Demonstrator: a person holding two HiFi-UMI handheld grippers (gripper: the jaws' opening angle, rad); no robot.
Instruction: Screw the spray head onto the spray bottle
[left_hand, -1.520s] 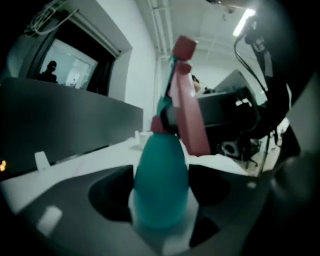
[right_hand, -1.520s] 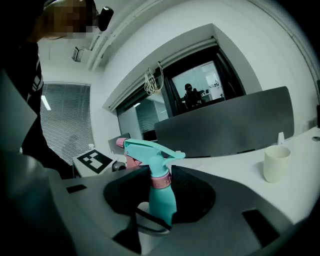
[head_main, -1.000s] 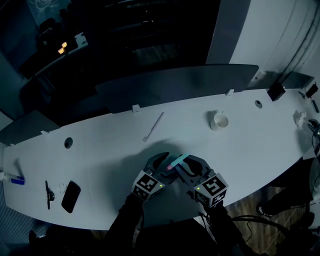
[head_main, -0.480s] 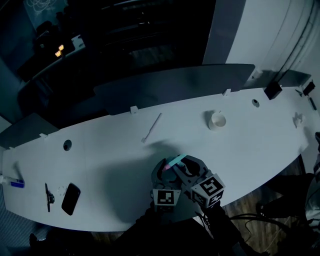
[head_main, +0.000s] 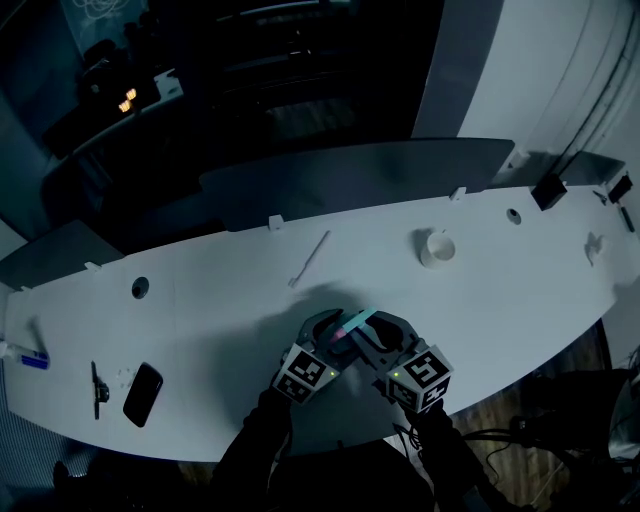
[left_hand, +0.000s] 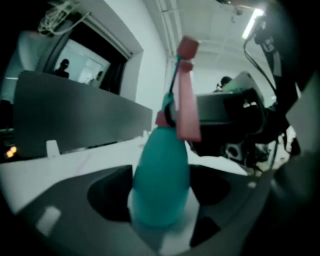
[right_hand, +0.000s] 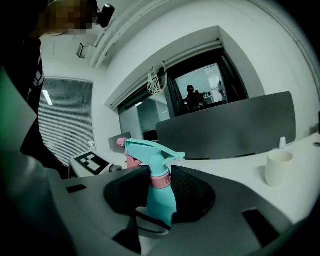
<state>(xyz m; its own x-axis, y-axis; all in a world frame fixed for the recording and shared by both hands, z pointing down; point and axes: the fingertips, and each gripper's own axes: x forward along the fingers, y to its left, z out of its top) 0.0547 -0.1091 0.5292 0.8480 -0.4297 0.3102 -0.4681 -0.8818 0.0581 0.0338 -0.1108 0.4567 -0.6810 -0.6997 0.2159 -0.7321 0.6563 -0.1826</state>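
The teal spray bottle (head_main: 352, 324) with its spray head (right_hand: 149, 148) and pink collar (right_hand: 160, 181) is held over the near table edge between both grippers. My left gripper (head_main: 322, 340) has the bottle's wide body (left_hand: 160, 182) between its jaws, touching both pads; these jaws have just been opening slightly. The pink trigger (left_hand: 186, 102) stands above it. My right gripper (head_main: 380, 338) is shut on the bottle just below the collar. My left gripper's marker cube (right_hand: 93, 160) shows behind the bottle.
A white cup (head_main: 437, 245) stands far right of the grippers. A white tube (head_main: 308, 258) lies behind them. A phone (head_main: 142, 393), a dark pen (head_main: 97, 388) and a blue marker (head_main: 30, 358) lie at the left. A grey divider (head_main: 350, 175) lines the far edge.
The left gripper swung in under the bottle half a second ago and is now back out at the left, angled as before. The right gripper and bottle kept still.
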